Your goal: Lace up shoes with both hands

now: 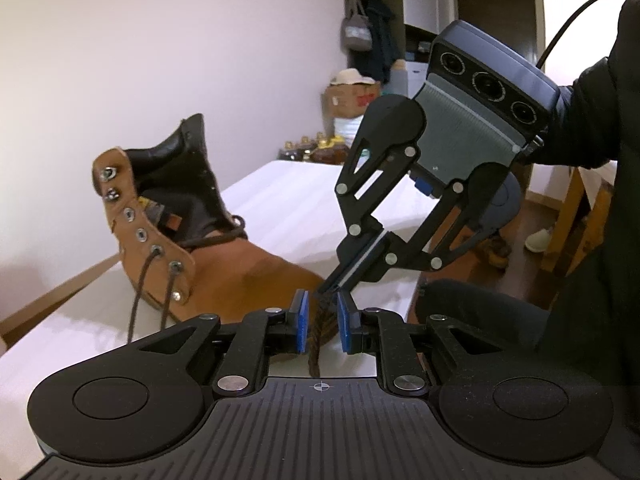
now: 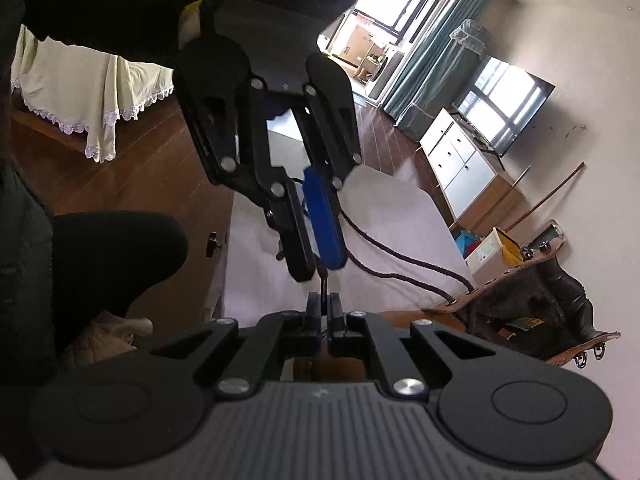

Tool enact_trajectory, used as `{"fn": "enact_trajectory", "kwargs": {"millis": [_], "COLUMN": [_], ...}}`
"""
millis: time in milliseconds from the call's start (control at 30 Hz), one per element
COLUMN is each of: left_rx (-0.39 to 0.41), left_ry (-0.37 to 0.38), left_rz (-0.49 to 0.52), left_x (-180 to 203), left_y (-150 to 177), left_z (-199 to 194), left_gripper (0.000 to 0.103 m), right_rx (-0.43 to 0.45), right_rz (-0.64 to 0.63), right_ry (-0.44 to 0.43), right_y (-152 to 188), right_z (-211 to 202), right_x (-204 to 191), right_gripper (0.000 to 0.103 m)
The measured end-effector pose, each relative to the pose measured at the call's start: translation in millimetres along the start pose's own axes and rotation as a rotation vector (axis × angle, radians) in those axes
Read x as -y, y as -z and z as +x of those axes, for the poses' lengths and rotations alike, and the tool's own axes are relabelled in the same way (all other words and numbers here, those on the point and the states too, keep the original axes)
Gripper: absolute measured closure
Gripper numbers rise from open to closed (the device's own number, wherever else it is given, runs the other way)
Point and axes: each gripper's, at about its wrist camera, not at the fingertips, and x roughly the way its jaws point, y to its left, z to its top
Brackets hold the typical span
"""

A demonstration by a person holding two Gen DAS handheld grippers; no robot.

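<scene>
A tan work boot (image 1: 248,276) with a dark collar lies on the white table (image 1: 288,200), and its side flap shows several metal eyelets. Its brown lace (image 1: 318,332) runs out of the lower eyelets. In the left wrist view the lace hangs between the blue pads (image 1: 301,320) of my left gripper (image 1: 322,320), which stand apart and do not press it. My right gripper (image 1: 330,289) comes in from the right, shut on the lace end just beyond those pads. In the right wrist view my right gripper (image 2: 322,308) pinches the dark lace tip (image 2: 323,282) below the left gripper (image 2: 316,262). The lace (image 2: 400,268) trails to the boot (image 2: 528,308).
A person's dark sleeves (image 1: 600,120) fill the right side. The table's near edge (image 2: 228,248) drops to a wooden floor (image 2: 120,168). Beyond stand a bed with a cream skirt (image 2: 72,80), a white cabinet (image 2: 460,168), cardboard boxes (image 1: 352,98) and bottles (image 1: 316,148).
</scene>
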Motion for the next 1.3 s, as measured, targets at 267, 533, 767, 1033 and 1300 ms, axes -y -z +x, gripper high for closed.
{"fn": "enact_trajectory", "kwargs": {"millis": [267, 533, 767, 1033, 1300], "left_rx": [0.006, 0.083, 0.113, 0.11, 0.108], "left_ry": [-0.012, -0.16, -0.182, -0.171, -0.152], "left_rz": [0.042, 0.013, 0.051, 0.087, 0.101], "left_x": [5, -25, -54, -67, -76], "left_y": [-4, -22, -42, -48, -40], "left_z": [4, -2, 29, 53, 65], "left_gripper": [0.099, 0.099, 0.099, 0.099, 0.099], "right_rx": [0.012, 0.065, 0.149, 0.109, -0.035], "right_rz": [0.024, 0.486, 1.008, 1.264, 1.302], "right_ry": [0.009, 0.161, 0.322, 0.353, 0.381], "right_y": [9, 45, 92, 85, 71], "right_z": [0, -15, -28, -10, 16], "right_x": [2, 53, 109, 141, 160], "right_gripper": [0.099, 0.084, 0.073, 0.067, 0.062]}}
